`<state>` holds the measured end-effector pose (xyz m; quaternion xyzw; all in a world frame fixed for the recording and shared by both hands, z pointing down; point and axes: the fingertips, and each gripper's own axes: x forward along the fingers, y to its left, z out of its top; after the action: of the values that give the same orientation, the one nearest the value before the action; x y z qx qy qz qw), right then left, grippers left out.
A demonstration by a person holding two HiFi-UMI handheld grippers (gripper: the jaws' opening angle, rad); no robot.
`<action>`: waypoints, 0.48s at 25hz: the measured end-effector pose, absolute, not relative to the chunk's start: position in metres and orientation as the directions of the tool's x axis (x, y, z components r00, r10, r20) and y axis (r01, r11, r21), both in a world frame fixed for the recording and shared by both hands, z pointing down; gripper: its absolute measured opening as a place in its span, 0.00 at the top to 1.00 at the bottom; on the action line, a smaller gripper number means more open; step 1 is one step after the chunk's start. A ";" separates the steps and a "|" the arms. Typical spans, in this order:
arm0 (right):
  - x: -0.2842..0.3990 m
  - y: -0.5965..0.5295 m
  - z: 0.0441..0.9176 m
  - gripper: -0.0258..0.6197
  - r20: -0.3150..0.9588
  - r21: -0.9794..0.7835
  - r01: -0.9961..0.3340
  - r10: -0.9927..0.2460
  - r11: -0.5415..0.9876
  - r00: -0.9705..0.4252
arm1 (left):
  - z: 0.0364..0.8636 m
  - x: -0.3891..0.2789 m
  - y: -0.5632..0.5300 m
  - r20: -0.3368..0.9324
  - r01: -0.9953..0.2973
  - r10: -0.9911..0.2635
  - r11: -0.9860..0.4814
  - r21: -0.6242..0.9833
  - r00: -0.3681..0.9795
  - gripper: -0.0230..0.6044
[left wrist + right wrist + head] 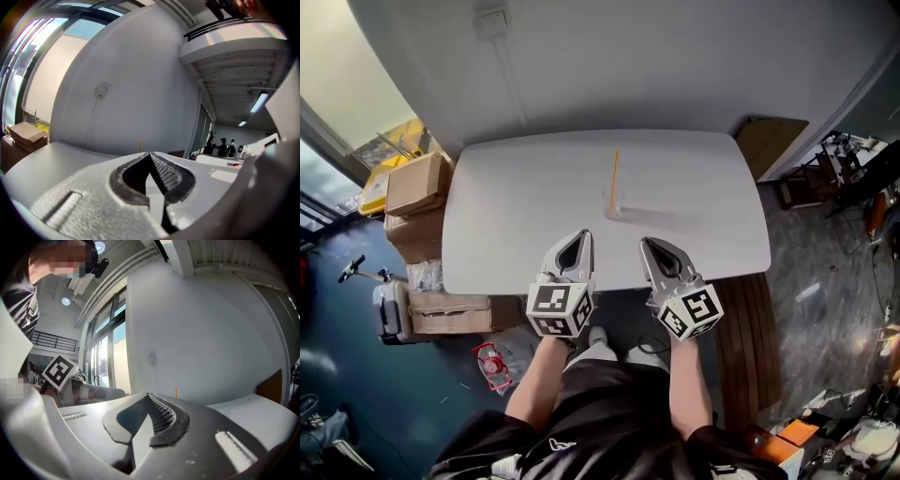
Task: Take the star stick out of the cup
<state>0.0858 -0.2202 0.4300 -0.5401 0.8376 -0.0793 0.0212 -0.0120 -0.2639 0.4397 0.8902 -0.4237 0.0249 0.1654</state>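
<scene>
Mostly bare white table, rounded corners, far edge against a pale grey wall; a small box is fixed high on the wall, with a cable dropping from it toward the table. Clear cup stands near the table's middle, a little toward the near edge; star stick stands in it, thin and orange, its top too small to make out. Left tongs and right tongs sit side by side over the near edge, both pointing toward the cup and well short of it; each pair is pressed together at the tips, nothing between them.

Left of the table: stacked cardboard boxes on a dark blue floor; tall window beyond them. Right of the table: a brown board by the wall; brown slatted wood beside the near corner; mixed clutter further out. Past the wall's end, people stand far off in a lit space.
</scene>
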 end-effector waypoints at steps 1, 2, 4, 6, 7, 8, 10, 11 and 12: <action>0.089 -0.222 0.433 0.95 0.058 -0.158 -0.903 -0.909 0.400 -0.413 | 0.441 -0.011 -0.266 0.186 -0.762 -0.746 -0.585 0.277 0.640 0.96; 0.092 -0.223 0.435 0.95 0.063 -0.161 -0.905 -0.911 0.395 -0.409 | 0.443 -0.009 -0.267 0.187 -0.762 -0.746 -0.584 0.279 0.640 0.96; 0.097 -0.226 0.435 0.95 0.063 -0.163 -0.907 -0.913 0.389 -0.403 | 0.445 -0.006 -0.268 0.191 -0.763 -0.745 -0.582 0.280 0.639 0.96; 0.100 -0.233 0.431 0.95 0.053 -0.159 -0.904 -0.911 0.397 -0.410 | 0.444 -0.007 -0.272 0.191 -0.770 -0.754 -0.571 0.286 0.629 0.96; 0.100 -0.237 0.428 0.95 0.047 -0.157 -0.900 -0.907 0.407 -0.418 | 0.443 -0.010 -0.275 0.190 -0.776 -0.761 -0.561 0.289 0.620 0.96; 0.098 -0.241 0.425 0.95 0.041 -0.154 -0.896 -0.903 0.417 -0.428 | 0.441 -0.013 -0.279 0.189 -0.782 -0.769 -0.551 0.290 0.611 0.96; 0.097 -0.248 0.421 0.95 0.036 -0.144 -0.889 -0.895 0.436 -0.445 | 0.437 -0.015 -0.284 0.186 -0.791 -0.778 -0.540 0.288 0.599 0.96; 0.096 -0.251 0.420 0.95 0.038 -0.141 -0.886 -0.892 0.441 -0.450 | 0.436 -0.014 -0.285 0.185 -0.792 -0.780 -0.539 0.287 0.598 0.96; 0.097 -0.254 0.420 0.95 0.041 -0.139 -0.884 -0.890 0.445 -0.454 | 0.435 -0.012 -0.286 0.183 -0.792 -0.781 -0.539 0.286 0.597 0.96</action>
<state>0.0965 -0.2539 0.4197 -0.5220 0.8499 -0.0704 0.0190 -0.0123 -0.2862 0.4353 0.8770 -0.4486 0.0164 0.1715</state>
